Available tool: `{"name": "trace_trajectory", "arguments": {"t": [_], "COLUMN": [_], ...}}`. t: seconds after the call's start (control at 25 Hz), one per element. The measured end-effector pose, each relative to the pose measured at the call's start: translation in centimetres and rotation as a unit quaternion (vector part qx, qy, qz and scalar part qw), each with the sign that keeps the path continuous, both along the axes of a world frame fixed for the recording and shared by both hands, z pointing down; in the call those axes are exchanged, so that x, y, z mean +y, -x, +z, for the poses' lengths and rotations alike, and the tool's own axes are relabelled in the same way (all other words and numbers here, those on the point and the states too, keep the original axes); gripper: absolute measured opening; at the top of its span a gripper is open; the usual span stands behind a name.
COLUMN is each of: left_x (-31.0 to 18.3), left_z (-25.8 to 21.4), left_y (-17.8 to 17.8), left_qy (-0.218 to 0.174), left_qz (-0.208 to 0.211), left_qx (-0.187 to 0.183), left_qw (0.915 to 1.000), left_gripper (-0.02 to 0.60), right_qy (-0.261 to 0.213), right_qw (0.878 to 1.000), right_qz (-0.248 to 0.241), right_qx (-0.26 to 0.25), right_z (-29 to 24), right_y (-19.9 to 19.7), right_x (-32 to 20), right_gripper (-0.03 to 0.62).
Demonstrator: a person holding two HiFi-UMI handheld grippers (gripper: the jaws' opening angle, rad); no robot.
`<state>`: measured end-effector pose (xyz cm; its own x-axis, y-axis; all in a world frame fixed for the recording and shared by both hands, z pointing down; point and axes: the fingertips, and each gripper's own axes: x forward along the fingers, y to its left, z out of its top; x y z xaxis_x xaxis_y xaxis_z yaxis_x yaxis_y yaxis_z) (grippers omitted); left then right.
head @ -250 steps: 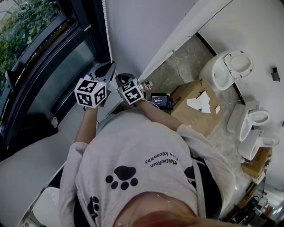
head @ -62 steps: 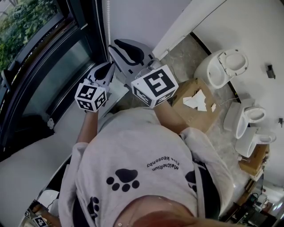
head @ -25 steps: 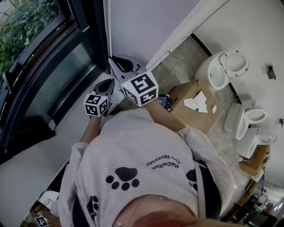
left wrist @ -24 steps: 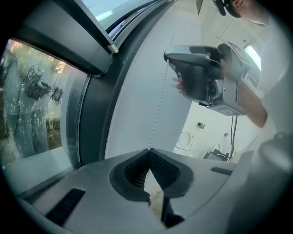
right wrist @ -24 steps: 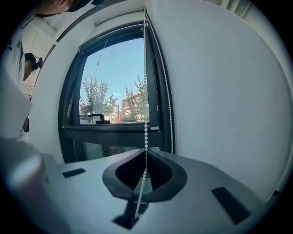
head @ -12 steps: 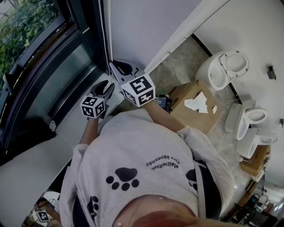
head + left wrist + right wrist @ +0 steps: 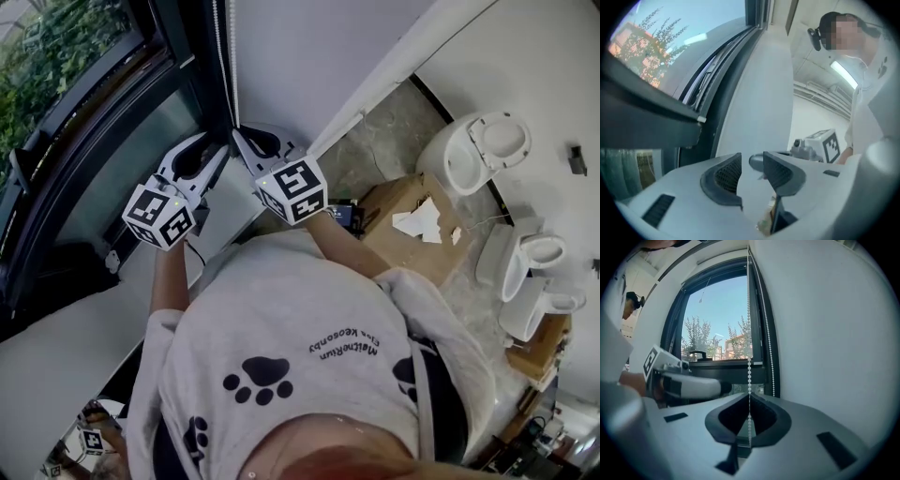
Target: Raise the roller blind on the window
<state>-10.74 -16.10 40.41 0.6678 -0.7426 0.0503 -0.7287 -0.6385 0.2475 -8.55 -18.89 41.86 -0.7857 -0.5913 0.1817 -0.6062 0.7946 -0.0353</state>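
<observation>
We see the right gripper with its fingers pressed together on the bead chain. They pinch the nearer strand, which runs straight up from the fingers. A second strand hangs just to its right, along the dark window frame where it meets the white wall.

The left gripper has its fingers spread wide. They have just been opening, and nothing sits between them. Past the gap we only see wall and the tip of the other gripper.

In the head view the left gripper sits just left of the right one, and both point at the frame edge where the chain comes down. We cannot tell if the left fingers touch the chain.

We cannot make out the roller blind itself in any view. The window glass shows open sky and trees. The chain is the only part of the blind we can see, at the window's right edge.

Behind the person there is a cardboard box and a toilet on the floor.
</observation>
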Motion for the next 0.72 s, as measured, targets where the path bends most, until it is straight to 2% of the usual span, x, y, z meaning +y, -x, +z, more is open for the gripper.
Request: {"name": "trace_trajectory", "arguments": {"t": [0.16, 0.28, 0.4, 0.6, 0.68, 0.72], "left_x": [-0.2, -0.8, -1.4, -3.0, -3.5, -3.6], "left_z": [-5.8, -8.9, -11.4, -12.5, -12.0, -11.9], "left_y": [-0.5, -1.0, -1.7, -3.2, -3.5, -3.5], "left_qy": [-0.053, -0.077, -0.101, -0.104, -0.094, -0.090], "left_qz": [0.006, -0.004, -0.013, -0.011, -0.013, -0.015], "left_qx": [-0.036, -0.064, -0.076, -0.091, -0.091, -0.084], "left_qw": [0.9979, 0.9949, 0.9919, 0.9903, 0.9913, 0.9923], "left_gripper": [0.143, 0.132, 0.104, 0.080, 0.015, 0.014], "right_qy": [-0.002, -0.005, -0.014, -0.010, -0.011, -0.010], "right_qw": [1.000, 1.000, 1.000, 1.000, 1.000, 1.000], "right_qz": [-0.001, -0.002, -0.002, -0.001, -0.001, -0.001], "right_qx": [0.000, 0.002, 0.005, 0.012, 0.009, 0.007], "right_z": [0.0, 0.0, 0.0, 0.1, 0.0, -0.1], "right_y": [0.2, 0.4, 0.4, 0.4, 0.5, 0.5], "right_x": [0.1, 0.2, 0.4, 0.6, 0.6, 0.6], "right_gripper": [0.011, 0.011, 0.011, 0.011, 0.011, 0.011]}}
